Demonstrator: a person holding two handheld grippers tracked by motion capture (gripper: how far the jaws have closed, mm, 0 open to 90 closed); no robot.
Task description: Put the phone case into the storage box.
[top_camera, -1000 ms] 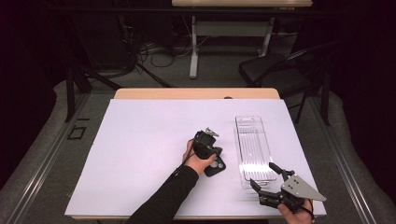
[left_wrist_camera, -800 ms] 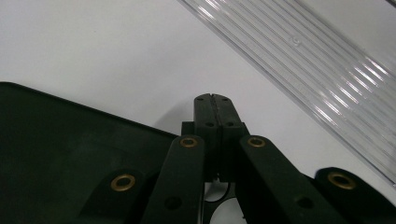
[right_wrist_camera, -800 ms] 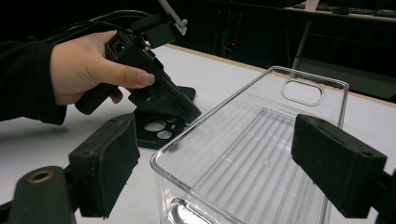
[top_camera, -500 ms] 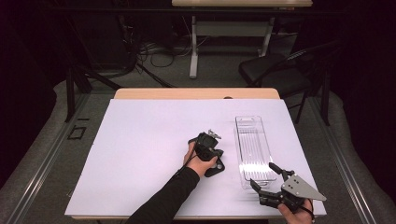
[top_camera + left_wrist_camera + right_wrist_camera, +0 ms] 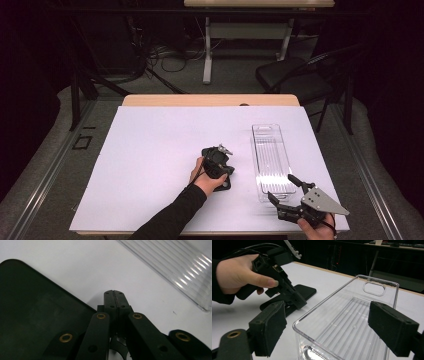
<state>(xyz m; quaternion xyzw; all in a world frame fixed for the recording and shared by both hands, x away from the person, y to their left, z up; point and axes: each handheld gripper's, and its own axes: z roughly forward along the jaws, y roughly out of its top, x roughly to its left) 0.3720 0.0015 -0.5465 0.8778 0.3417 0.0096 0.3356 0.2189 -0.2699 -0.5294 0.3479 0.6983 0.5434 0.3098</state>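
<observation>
- While the left gripper [image 5: 114, 293] rests with its jaws pressed together on nothing, just beside the flat black rounded-corner plastic lid [image 5: 37, 315], part the jaws before going for the lid's edge.
- The right gripper [image 5: 327, 330], spread wide, faces the clear ribbed plastic box [image 5: 352, 322] just ahead; steady that near end first.
- Slide the lid sideways over the white table cover [image 5: 150, 145] towards the box.
</observation>
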